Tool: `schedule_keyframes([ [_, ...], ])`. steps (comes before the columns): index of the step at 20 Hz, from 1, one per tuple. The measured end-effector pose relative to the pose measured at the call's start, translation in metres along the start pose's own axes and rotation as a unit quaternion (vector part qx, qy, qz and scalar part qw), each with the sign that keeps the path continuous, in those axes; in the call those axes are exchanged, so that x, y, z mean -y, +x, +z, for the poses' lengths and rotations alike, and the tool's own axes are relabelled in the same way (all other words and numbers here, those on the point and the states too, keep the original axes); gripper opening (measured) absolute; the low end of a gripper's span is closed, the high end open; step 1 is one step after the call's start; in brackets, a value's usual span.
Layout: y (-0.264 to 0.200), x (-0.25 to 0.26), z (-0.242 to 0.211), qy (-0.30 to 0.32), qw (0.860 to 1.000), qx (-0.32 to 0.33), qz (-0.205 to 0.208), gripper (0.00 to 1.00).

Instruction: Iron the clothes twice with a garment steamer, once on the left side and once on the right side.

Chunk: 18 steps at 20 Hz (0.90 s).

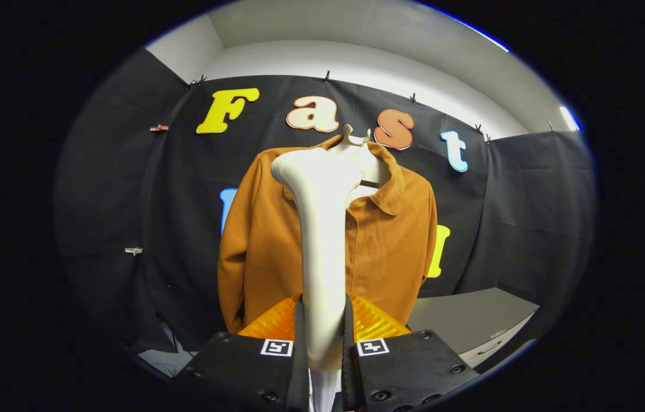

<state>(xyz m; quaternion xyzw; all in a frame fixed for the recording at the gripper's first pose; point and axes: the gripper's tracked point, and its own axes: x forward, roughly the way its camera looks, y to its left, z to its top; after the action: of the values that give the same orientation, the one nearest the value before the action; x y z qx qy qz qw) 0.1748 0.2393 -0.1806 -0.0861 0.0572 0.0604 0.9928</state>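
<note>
My gripper (323,320) is shut on the handle of a white garment steamer (322,240), which stands upright between the fingers. Its head (305,166) rises in front of the collar area of the garment. Beyond the steamer hangs a brown-orange button-up shirt (391,240) on a white mannequin form (356,143), front facing me. The steamer covers the shirt's middle, a little left of the button line. Whether the steamer head touches the fabric, I cannot tell.
A grey tabletop (471,320) lies to the lower right of the shirt. Black cloth walls (127,200) close in the booth behind and on both sides. A white ceiling (368,40) is above.
</note>
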Motion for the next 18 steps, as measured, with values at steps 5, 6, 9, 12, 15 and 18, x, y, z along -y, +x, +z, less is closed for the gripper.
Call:
schedule_keyframes([
  [5,0.027,-0.011,-0.021,-0.018,1.000,-0.010,-0.008,0.26],
  [6,0.032,-0.012,-0.026,-0.019,1.000,-0.013,-0.009,0.26],
  [9,0.047,-0.013,-0.036,-0.023,0.999,-0.018,-0.014,0.26],
  [12,0.058,-0.018,-0.049,-0.025,0.999,-0.027,-0.012,0.26],
  [15,0.065,-0.020,-0.063,-0.023,0.999,-0.039,-0.014,0.26],
  [18,0.070,-0.021,-0.078,-0.027,0.998,-0.050,-0.014,0.26],
])
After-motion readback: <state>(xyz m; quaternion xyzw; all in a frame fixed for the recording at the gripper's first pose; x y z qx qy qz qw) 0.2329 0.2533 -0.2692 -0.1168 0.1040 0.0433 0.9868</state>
